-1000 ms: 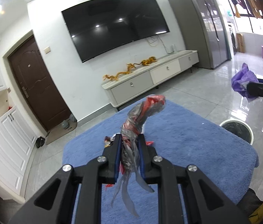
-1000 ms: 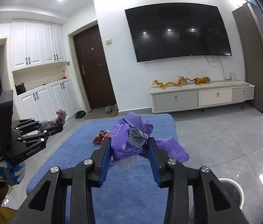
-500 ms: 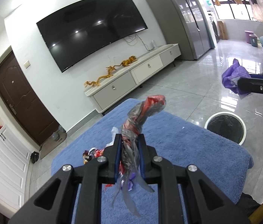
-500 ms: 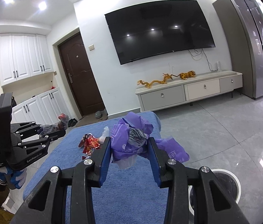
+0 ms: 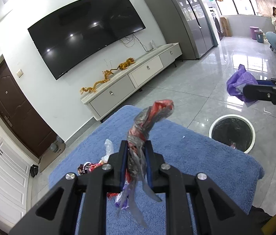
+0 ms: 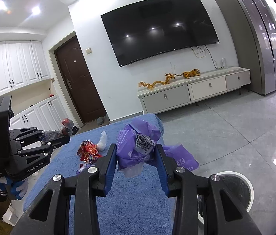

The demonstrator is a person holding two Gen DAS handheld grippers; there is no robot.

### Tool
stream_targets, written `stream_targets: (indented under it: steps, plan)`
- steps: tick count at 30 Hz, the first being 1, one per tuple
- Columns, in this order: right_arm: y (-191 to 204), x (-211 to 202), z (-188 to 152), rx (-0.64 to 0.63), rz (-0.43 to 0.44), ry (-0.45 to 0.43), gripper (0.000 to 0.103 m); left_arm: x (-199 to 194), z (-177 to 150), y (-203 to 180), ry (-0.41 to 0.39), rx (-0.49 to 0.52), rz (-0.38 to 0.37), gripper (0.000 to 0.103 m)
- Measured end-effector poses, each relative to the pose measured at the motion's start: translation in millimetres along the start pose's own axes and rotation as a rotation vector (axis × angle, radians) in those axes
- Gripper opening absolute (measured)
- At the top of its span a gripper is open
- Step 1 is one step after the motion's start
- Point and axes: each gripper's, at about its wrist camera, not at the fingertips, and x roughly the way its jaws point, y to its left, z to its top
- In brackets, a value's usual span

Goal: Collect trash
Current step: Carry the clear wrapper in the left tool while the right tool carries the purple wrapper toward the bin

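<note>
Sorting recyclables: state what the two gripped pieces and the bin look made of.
Twisted wrapper in the left gripper: thin, glossy plastic film, greyish-clear over red, limp tails. Purple bag in the right gripper: soft printed plastic, crumpled. Bin: smooth white rim, likely hard plastic, with a dark liner.

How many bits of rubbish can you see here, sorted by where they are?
Held in a gripper: 2, a twisted grey-red wrapper and a purple plastic bag.
On the blue mat: 2, a red snack wrapper and a white plastic scrap.
Total: 4.
</note>
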Motion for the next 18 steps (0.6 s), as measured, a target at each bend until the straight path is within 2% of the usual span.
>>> stream_targets:
  steps: [9,18]
  plan:
    - [-14.3,1.4,-0.7,0.040,-0.013,0.003,0.036,14.5,7.2,-7.3,0.017,0.030,-0.023,0.016]
    - [-34.7,1.4,-7.2,0.091,-0.033,0.009,0.036,33.0,18.6,-32.8,0.040,0.070,-0.057,0.016]
